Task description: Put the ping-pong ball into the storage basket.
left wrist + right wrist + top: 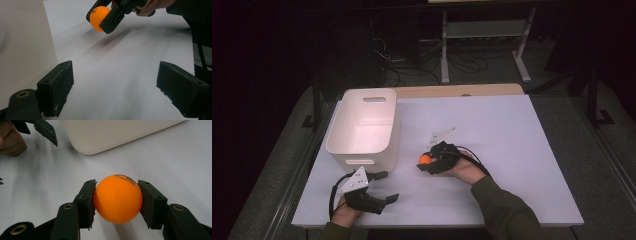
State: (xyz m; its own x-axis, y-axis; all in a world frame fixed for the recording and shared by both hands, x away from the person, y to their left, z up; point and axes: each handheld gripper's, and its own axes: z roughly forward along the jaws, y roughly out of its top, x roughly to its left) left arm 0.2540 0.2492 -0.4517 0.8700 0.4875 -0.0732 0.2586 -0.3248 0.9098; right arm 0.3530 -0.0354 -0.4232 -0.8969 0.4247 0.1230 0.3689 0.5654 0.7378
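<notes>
Orange ball in right tongs, apparently beside bin.

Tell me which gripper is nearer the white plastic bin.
Left. The left gripper sits open just in front of the white plastic bin; the right gripper, clamping the orange ball, is farther off beside it.

Right tongs clamping orange ball, white bin behind

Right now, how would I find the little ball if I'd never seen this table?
Find the white table with the white bin on its left. Right of the bin, the right tongs pinch the ball. It is the one bright orange thing among white and black.
</notes>
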